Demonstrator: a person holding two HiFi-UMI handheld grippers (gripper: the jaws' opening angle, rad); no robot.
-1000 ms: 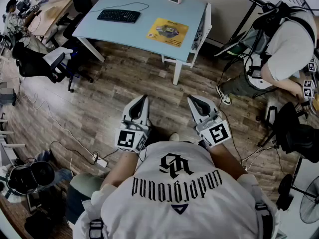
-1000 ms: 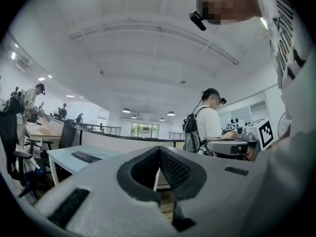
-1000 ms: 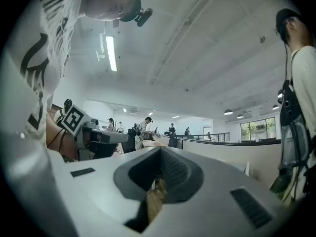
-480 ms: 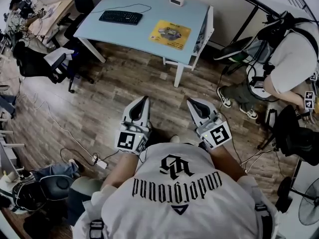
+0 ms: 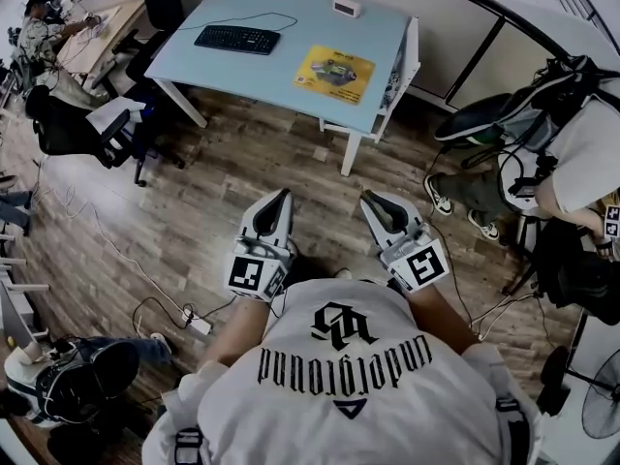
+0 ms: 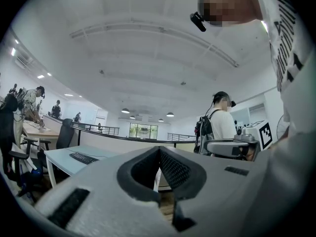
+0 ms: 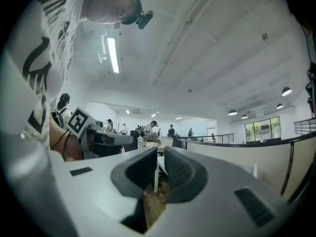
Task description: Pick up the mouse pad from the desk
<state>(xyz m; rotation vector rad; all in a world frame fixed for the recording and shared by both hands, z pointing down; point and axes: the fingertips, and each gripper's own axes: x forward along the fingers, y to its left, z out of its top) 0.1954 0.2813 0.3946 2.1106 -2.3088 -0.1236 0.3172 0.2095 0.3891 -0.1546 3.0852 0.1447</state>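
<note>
The yellow mouse pad [image 5: 334, 69] lies flat on the right part of the pale blue desk [image 5: 291, 64], far ahead across the wooden floor. Both grippers are held level close to the person's chest, well short of the desk. My left gripper [image 5: 281, 194] has its jaws together with nothing between them; past it, in the left gripper view, the desk [image 6: 61, 157] shows at the left. My right gripper [image 5: 366, 198] is opening: a narrow gap [image 7: 161, 149] shows between its pads and nothing is in it.
A black keyboard [image 5: 236, 39] and a small white device [image 5: 347, 7] share the desk. Dark office chairs [image 5: 68, 124] stand at the left. A seated person [image 5: 581, 153] and bags are at the right. Cables and a power strip [image 5: 199, 325] lie on the floor.
The desk and mouse pad have slid slightly lower and to the right in the head view. The person at the right has shifted toward the frame's edge. Both grippers keep their pose.
</note>
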